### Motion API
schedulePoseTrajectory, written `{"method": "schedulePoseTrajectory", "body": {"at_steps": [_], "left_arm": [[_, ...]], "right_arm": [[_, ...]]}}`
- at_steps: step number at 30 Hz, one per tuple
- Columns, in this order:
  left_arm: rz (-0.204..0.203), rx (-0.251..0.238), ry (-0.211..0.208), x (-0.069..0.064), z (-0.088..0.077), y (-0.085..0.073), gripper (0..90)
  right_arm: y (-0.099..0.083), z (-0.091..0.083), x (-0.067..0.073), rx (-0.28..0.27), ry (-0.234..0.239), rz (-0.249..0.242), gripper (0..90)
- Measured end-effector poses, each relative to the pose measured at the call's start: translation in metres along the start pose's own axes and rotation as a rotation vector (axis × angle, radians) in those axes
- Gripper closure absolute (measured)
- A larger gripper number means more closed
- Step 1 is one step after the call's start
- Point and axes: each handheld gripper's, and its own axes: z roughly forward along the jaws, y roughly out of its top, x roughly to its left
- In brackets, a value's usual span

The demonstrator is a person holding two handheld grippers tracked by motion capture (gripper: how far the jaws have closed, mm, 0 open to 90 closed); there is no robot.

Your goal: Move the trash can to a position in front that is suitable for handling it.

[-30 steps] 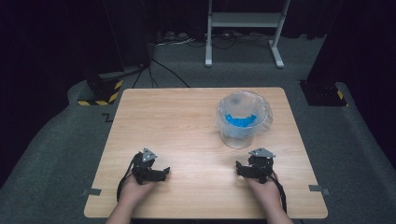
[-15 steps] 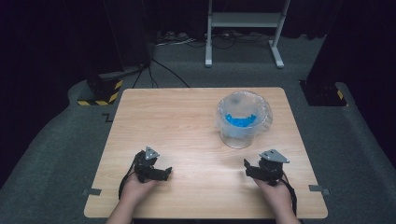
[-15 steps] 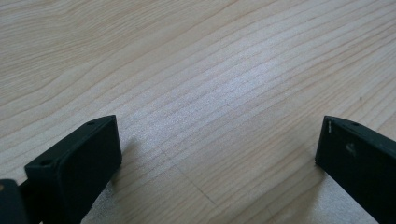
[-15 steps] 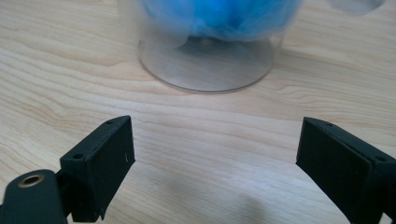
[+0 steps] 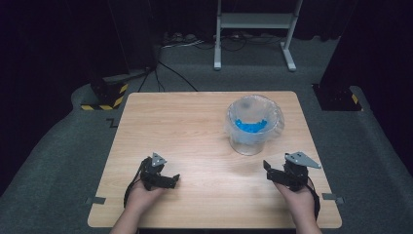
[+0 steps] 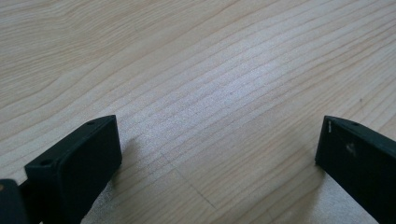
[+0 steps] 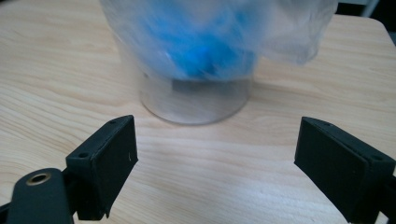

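A clear round container (image 5: 253, 141) lined with a thin plastic bag stands on the right half of the wooden table (image 5: 195, 122), with blue pieces (image 5: 251, 126) inside. My right gripper (image 5: 269, 171) hovers in front of it near the front right, open and pointing at its base. In the right gripper view the container (image 7: 196, 100) sits just beyond my open gripper (image 7: 215, 158), blurred. My left gripper (image 5: 173, 179) rests low at the front left. Its jaws have just been opening and now stand wide with only bare wood between them (image 6: 215, 154).
A white metal stand (image 5: 253, 19) and cables lie on the floor behind the table. A black-and-yellow striped block (image 5: 104, 97) sits off the back left corner, a dark box (image 5: 336, 97) off the back right. The table's left and middle show bare wood.
My right gripper has lifted and shifted to the right, toward the table's right edge. The left hand has kept its place.
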Motion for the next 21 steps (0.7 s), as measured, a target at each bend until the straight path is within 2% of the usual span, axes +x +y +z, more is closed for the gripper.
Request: {"method": "schedulePoseTrajectory", "body": {"at_steps": [4,7,10,15,16,21], "left_arm": [[0.0,-0.001,0.001,0.0,0.0,0.0,0.4],[0.0,0.003,-0.004,0.0,0.0,0.0,0.4],[0.001,0.005,-0.008,0.0,0.001,0.001,0.5],[0.001,0.005,-0.007,0.0,0.001,0.001,0.5],[0.001,0.005,-0.007,0.0,0.001,0.001,0.5],[0.0,0.004,-0.007,0.0,0.001,0.001,0.5]], "right_arm": [[0.009,-0.008,-0.001,-0.035,0.016,0.013,14.0],[0.018,-0.012,0.001,-0.059,0.02,0.003,16.1],[0.031,-0.017,0.001,-0.102,-0.001,0.001,21.0],[0.045,-0.018,-0.003,-0.112,-0.029,0.003,24.6],[0.052,-0.019,-0.005,-0.138,-0.044,0.002,27.9],[0.069,-0.015,-0.008,-0.138,-0.028,0.027,33.1]]}}
